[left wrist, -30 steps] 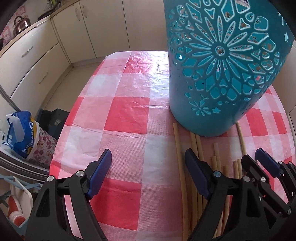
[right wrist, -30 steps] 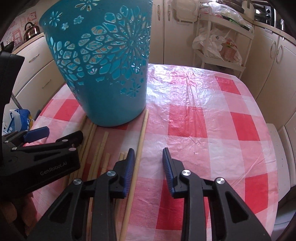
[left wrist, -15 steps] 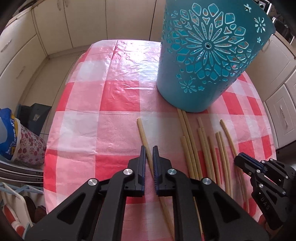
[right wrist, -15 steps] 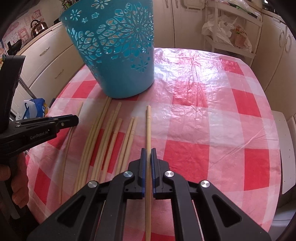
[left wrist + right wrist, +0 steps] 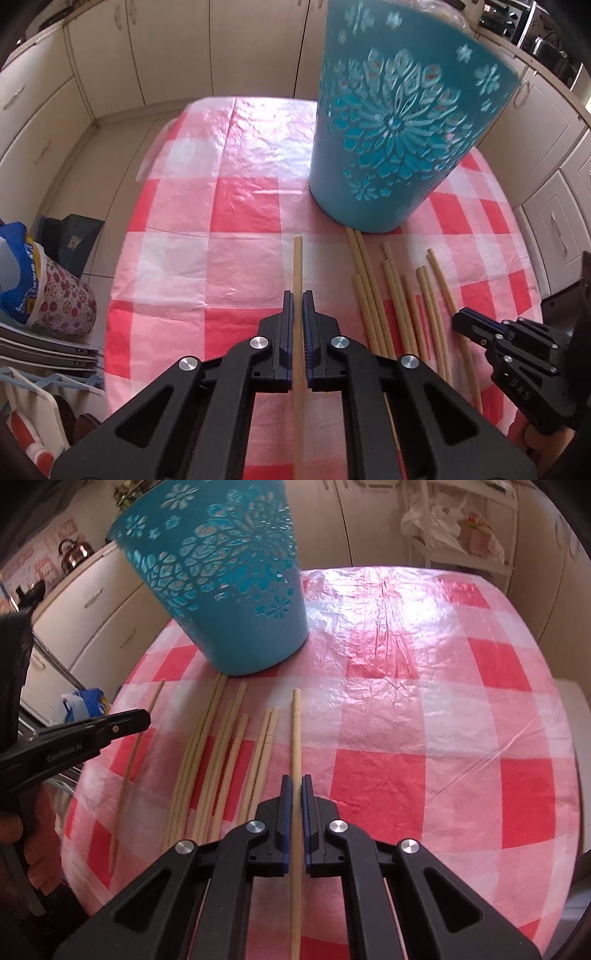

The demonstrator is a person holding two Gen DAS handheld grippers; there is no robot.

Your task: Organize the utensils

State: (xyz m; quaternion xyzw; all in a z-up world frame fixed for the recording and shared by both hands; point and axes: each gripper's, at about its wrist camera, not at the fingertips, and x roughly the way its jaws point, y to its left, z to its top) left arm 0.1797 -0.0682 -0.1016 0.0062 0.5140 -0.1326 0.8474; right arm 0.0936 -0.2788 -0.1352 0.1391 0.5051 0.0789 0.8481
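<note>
Both jaws now clamped: left gripper (image 5: pixel 298 295), right gripper (image 5: pixel 296 779), chopstick (image 5: pixel 297 258) each.

pale chopsticks (image 5: pixel 207 760) beside teal basket (image 5: pixel 236 602)

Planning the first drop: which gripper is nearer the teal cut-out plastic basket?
Left, by a little, it seems. The left gripper, shut on a bamboo chopstick, sits just short of the teal basket; the right gripper, shut on another chopstick, is further back.

Left tongs (image 5: pixel 297 299): black plastic arms, triangular cut-outs, round silver screws, blue ribbed pads; white lettering on side. Right tongs (image 5: pixel 296 782): same black frame, silver screws, blue pads; "DAS" embossed on side.
</note>
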